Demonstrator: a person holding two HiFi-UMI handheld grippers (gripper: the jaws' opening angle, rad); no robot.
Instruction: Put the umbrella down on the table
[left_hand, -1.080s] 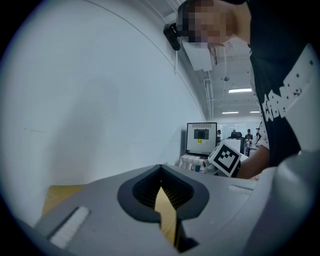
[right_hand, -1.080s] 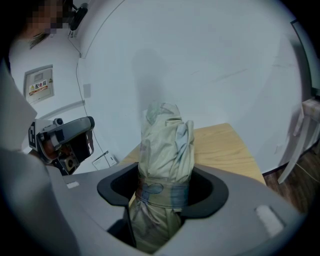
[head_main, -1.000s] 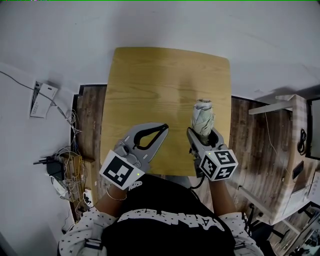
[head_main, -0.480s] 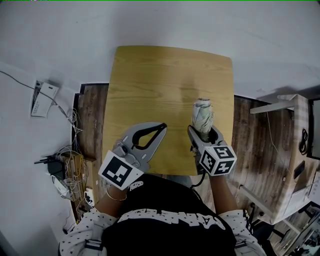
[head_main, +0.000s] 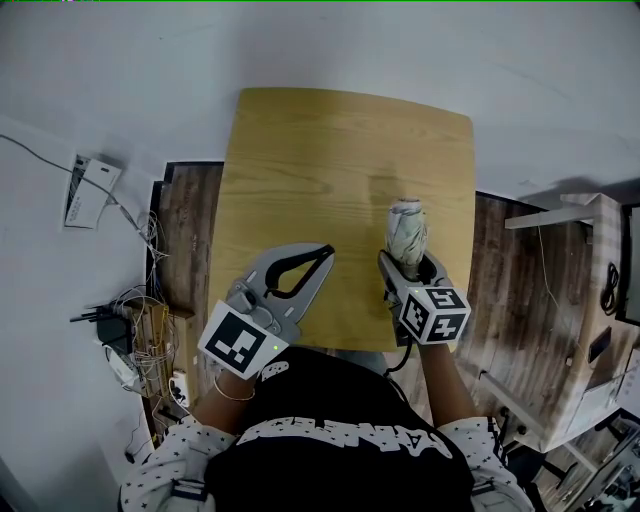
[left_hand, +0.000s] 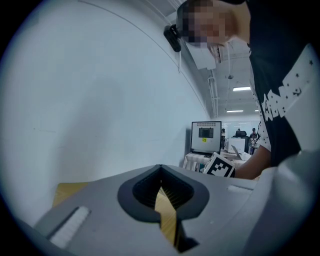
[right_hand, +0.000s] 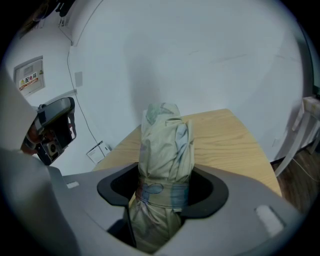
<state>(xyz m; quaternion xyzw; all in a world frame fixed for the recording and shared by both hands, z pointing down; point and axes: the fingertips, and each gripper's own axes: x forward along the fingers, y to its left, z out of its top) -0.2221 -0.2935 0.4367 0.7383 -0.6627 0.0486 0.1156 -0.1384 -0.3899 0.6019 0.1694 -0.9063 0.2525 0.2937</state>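
A folded pale-green patterned umbrella (head_main: 407, 228) sticks out forward from my right gripper (head_main: 408, 264), which is shut on it around its strapped middle. It hangs over the near right part of the wooden table (head_main: 330, 160). In the right gripper view the umbrella (right_hand: 165, 140) fills the gap of the right gripper (right_hand: 162, 186), with the table (right_hand: 230, 142) beyond it. Whether the umbrella touches the table cannot be told. My left gripper (head_main: 326, 253) is shut on nothing over the table's near edge. In the left gripper view the left gripper (left_hand: 160, 172) has its jaws together.
Left of the table, a white box (head_main: 87, 193) leans at the wall and tangled cables (head_main: 130, 335) lie on the wooden floor. White furniture (head_main: 585, 215) stands to the right. A monitor (left_hand: 206, 136) is far off in the left gripper view.
My right gripper has sunk a little toward the table with the umbrella still in it. The left gripper has stayed where it was.
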